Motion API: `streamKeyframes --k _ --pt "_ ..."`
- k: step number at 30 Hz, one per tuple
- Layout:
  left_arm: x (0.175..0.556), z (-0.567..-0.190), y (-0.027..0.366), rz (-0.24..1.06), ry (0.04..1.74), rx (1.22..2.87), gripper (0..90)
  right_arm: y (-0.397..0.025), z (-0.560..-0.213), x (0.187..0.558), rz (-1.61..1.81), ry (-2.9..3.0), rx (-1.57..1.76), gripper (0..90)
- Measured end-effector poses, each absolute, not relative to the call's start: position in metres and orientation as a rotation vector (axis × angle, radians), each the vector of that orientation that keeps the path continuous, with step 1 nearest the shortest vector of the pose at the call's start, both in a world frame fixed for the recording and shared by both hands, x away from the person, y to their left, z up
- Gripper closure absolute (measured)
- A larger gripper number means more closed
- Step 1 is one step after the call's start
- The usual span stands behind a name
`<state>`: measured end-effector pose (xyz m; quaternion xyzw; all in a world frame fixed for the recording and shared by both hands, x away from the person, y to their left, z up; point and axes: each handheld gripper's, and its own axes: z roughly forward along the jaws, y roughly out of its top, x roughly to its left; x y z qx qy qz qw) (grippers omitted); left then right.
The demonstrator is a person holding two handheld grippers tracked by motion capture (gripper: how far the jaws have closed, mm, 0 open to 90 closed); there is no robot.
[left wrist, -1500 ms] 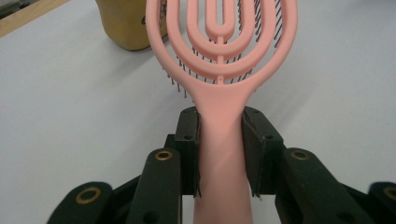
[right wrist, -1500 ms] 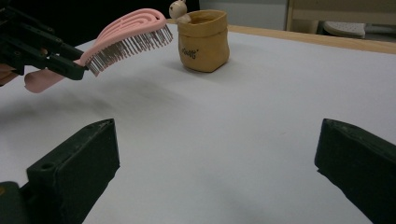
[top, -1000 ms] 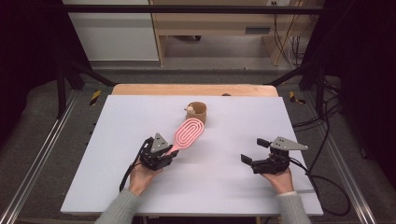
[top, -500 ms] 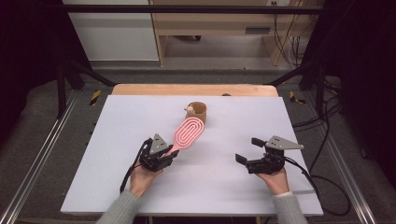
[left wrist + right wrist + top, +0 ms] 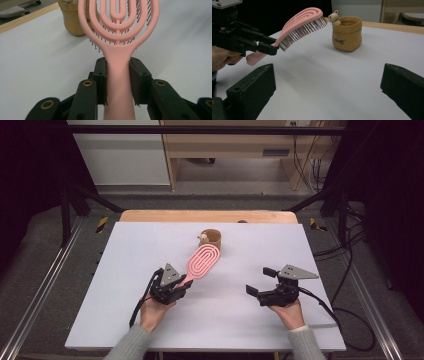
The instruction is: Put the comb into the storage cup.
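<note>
My left gripper (image 5: 181, 285) (image 5: 118, 75) is shut on the handle of a pink hairbrush (image 5: 202, 261) (image 5: 119, 32) (image 5: 297, 23). The brush is lifted off the table, bristles down, its head pointing toward a small tan pot (image 5: 212, 240) (image 5: 73, 18) (image 5: 347, 33) with a bear figure on its rim. In the right gripper view the left gripper (image 5: 265, 47) holds the brush at the left. My right gripper (image 5: 258, 282) (image 5: 329, 85) stands open at the right of the table, nothing between its jaws.
The white table top (image 5: 125, 270) has a wooden strip (image 5: 200, 216) along its far edge. Cables trail from both grippers toward the near side. Metal rails and dark floor flank the table.
My right gripper has drifted a little left and toward the near edge. The left gripper and the brush have hardly moved.
</note>
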<state>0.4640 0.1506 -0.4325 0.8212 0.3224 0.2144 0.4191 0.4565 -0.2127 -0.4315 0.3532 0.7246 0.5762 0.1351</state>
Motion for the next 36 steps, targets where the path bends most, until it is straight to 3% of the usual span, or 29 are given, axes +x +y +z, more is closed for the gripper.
streamKeyframes --k 36 --pt "0.454 -0.432 0.131 0.548 0.78 2.065 69.1 -0.186 -0.42 0.463 1.712 2.099 1.022 0.5"
